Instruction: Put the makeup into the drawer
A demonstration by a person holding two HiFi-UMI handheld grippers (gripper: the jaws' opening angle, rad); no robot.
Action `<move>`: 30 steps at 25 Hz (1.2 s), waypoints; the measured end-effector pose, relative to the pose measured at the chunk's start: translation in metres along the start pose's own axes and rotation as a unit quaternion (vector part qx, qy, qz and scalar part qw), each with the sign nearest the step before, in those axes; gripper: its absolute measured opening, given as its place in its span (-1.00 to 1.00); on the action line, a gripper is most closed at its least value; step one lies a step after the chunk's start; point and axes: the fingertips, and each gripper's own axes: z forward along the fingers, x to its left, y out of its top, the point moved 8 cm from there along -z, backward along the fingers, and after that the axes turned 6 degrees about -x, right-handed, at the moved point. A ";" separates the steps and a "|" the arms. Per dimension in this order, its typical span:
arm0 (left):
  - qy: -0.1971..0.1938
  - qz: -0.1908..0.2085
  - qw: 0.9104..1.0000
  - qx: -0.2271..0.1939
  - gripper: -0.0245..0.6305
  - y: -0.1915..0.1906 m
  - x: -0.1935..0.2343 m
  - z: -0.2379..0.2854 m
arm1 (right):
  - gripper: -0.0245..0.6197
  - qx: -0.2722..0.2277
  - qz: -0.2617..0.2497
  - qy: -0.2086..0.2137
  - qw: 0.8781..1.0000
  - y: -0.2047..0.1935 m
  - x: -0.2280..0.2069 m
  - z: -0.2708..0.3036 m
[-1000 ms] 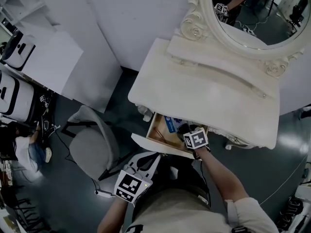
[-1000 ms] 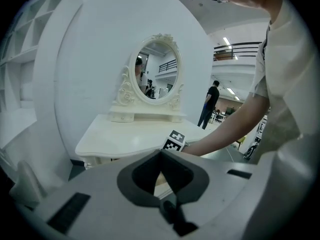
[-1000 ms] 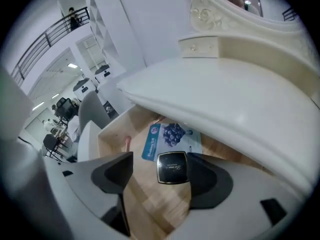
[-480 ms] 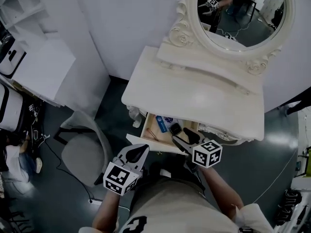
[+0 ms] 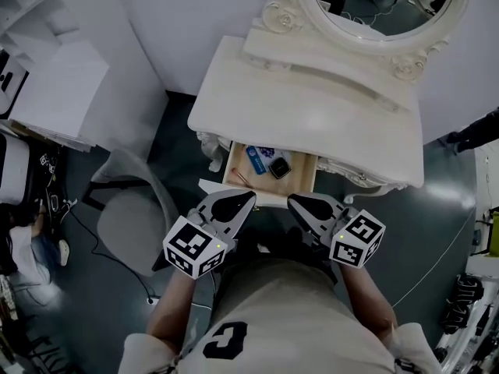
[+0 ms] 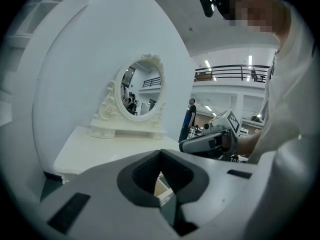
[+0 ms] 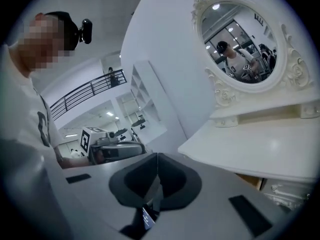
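Both empty: left gripper (image 5: 246, 199) closed, right gripper (image 5: 296, 202) just closed; only head view shows makeup (image 5: 267, 162) inside the drawer (image 5: 235, 170).

Drawer (image 5: 304, 174) open to reach from above; tabletop (image 5: 312, 115) overhangs its back.

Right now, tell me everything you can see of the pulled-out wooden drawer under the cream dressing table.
The drawer stands pulled out from under the cream tabletop. It is light wood inside, with a cream front panel. In it lie a blue oblong item, a dark square compact and a thin stick.
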 end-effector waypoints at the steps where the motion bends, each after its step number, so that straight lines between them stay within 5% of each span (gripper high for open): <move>1: -0.006 0.003 1.000 0.000 -0.76 0.002 -0.006 0.002 | -0.83 -0.004 -0.006 0.004 1.000 0.001 0.004 -0.002; 30: -0.022 0.058 0.998 0.025 -0.76 0.004 -0.152 0.109 | -0.83 -0.101 0.017 0.062 0.993 0.009 -0.029 -0.154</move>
